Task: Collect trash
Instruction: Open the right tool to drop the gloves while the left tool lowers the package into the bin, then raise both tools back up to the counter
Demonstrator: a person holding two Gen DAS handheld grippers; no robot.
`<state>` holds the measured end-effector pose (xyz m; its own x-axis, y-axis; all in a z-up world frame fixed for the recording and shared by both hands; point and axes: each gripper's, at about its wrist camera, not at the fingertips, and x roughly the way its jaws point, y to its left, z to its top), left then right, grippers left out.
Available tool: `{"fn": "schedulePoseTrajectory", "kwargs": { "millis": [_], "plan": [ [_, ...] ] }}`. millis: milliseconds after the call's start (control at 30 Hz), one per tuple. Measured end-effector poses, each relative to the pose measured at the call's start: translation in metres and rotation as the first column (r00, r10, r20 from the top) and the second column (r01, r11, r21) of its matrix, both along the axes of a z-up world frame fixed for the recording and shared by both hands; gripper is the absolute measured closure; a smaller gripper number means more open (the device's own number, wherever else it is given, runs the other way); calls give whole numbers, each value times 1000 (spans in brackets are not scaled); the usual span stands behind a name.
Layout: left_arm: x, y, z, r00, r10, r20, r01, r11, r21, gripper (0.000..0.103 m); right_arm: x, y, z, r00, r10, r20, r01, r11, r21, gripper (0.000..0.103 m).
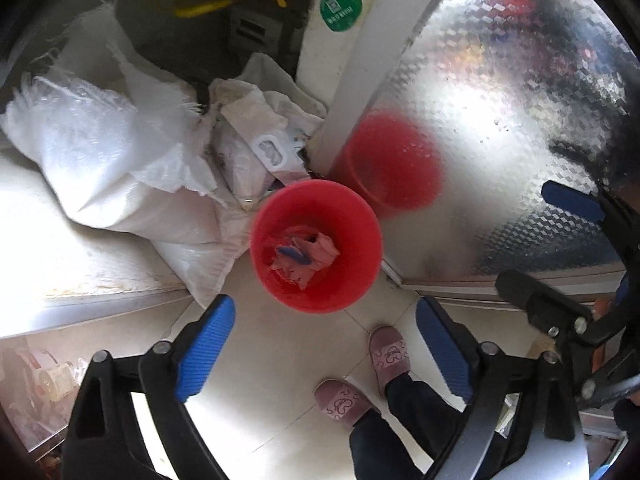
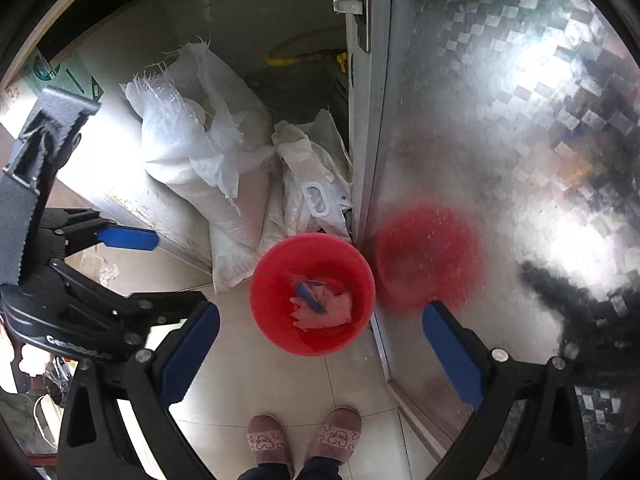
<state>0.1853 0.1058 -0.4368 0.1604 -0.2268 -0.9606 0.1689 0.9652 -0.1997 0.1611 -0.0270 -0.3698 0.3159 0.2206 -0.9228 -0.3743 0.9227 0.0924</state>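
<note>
at the far left a pale counter edge (image 1: pixel 80 272) runs beside the floor, and against it slump white woven sacks (image 1: pixel 100 152), their cut tops frayed into loose threads; in the right wrist view the same sacks (image 2: pixel 192 160) lean on one another with a smaller crumpled plastic bag (image 2: pixel 312 184) tucked beside them, a white oval handle cutout showing on it. behind them a yellow hose (image 1: pixel 204 6) crosses the dark corner, and a round green sticker (image 1: pixel 342 6) sits on the white door frame. the left gripper (image 1: pixel 320 344) hangs above the pale tiled floor (image 1: pixel 280 380) with its ribbed blue pads wide apart and nothing between them. just past them stands the red bucket (image 1: pixel 316 246), round, smooth plastic, open-topped, touching the lowest sack on one side and sitting close against the door on the other; inside it lies crumpled pink trash (image 1: pixel 308 258) with a small blue piece on top. the right wrist view shows the same bucket (image 2: pixel 312 294) and the pink wad (image 2: pixel 324 310) low in it. the right gripper (image 2: pixel 320 356) is likewise spread open and empty above the tiles. two pink slippers (image 2: pixel 304 438) with looped patterns stand below the bucket. to the right rises a shiny metal door (image 1: pixel 500 140), embossed in small squares, holding a blurred red reflection of the bucket.
</note>
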Motion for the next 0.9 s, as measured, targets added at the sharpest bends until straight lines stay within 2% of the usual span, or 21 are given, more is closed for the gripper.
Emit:
{"fn": "schedulePoseTrajectory", "kwargs": {
  "millis": [233,333,400,667,900],
  "plan": [
    [-30,6,31,999,0,34,-2,999,47,6,-10,11,20,999,38,9,-37,999,-6,2],
    [-49,16,53,998,38,57,-42,997,70,1,-16,16,35,999,50,16,-50,999,0,2],
    [-62,23,71,995,75,64,-79,995,54,1,-22,20,48,998,63,23,-63,998,-4,2],
    [-111,42,171,977,145,158,-155,987,51,0,-50,39,125,990,138,43,-139,990,17,2],
    [-128,54,244,962,148,228,-155,988,11,0,-66,43,201,984,137,115,-141,990,26,2]
  ]
}}
